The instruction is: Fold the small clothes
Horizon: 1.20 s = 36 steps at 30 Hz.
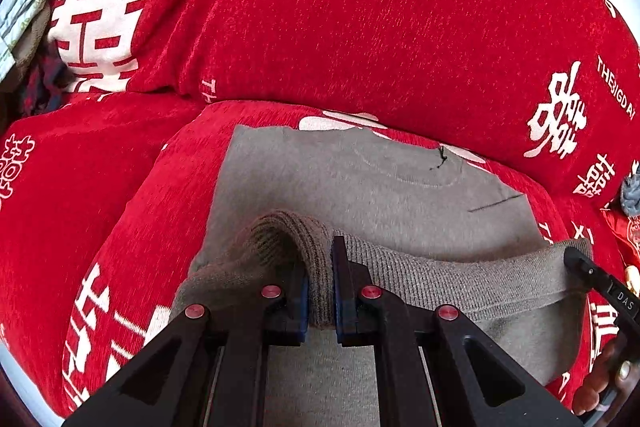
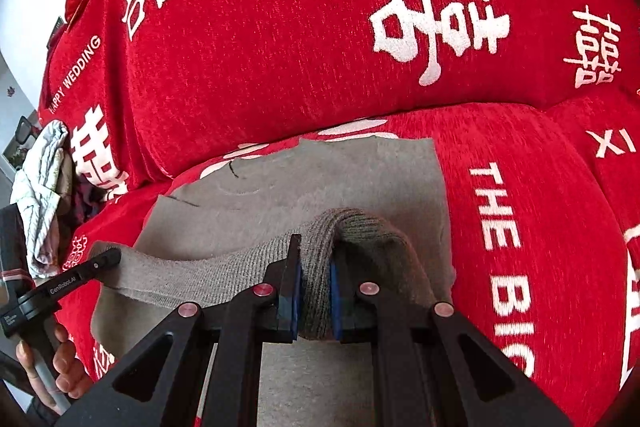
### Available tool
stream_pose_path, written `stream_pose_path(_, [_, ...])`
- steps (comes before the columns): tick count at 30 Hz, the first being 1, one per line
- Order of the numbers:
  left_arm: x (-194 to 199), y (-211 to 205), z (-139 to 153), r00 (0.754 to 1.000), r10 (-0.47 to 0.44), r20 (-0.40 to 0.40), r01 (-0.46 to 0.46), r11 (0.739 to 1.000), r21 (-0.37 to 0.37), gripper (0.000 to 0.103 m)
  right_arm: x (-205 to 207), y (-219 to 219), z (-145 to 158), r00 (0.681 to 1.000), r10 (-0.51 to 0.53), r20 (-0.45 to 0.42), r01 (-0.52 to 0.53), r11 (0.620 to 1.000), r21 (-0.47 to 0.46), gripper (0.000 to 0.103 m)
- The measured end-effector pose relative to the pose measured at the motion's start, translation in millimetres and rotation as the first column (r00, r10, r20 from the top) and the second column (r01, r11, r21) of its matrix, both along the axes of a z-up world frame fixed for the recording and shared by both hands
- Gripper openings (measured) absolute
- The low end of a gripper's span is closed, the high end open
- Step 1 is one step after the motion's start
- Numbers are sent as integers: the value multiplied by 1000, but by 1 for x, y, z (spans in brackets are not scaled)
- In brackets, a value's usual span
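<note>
Red sofa backrest [image 1: 360,19] blocks ahead; crumpled clothes pile [image 2: 44,195] crowds the seat's left end

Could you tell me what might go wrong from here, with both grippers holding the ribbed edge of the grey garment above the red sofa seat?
1. The left gripper and right gripper each pinch only a bunched bit of the ribbed hem; it could slip free.
2. The hem sags between them, so the fold on the grey garment may land crooked.
3. The soft red sofa cover could wrinkle underneath.

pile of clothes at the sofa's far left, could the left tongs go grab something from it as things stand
Probably not yet. The left tongs are shut on the grey garment's ribbed hem, so they would have to let go first. The pile of clothes itself lies uncovered on the red sofa.
</note>
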<state>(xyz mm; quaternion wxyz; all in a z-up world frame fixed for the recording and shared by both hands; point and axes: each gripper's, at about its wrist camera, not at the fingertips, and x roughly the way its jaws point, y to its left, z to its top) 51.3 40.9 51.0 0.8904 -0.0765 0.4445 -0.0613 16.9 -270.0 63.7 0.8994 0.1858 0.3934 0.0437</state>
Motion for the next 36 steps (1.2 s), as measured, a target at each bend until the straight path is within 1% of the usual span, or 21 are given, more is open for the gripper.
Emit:
stream_pose_path(16, [38,-9,-3,1000,-5,-20,5,1000,9,10,35,-6,-4,1000,-11,-24,11,1000,-6,12])
stream_pose_path(25, [69,-18,-13,999,-13,-45,14,999,32,10,63,-10,-15,998,-21,-53,20,1000,-19,12])
stream_pose_path(31, [88,-18,-27,997,-13,-77,16,999,39,11,85,-12,-25,997,-28,-76,26,999,-28,12])
stream_pose_path(36, [99,-15,-38,994,-4,-105,8,999,32,11,94,-13,-37,994,-26,-105,25,1000,-11,13])
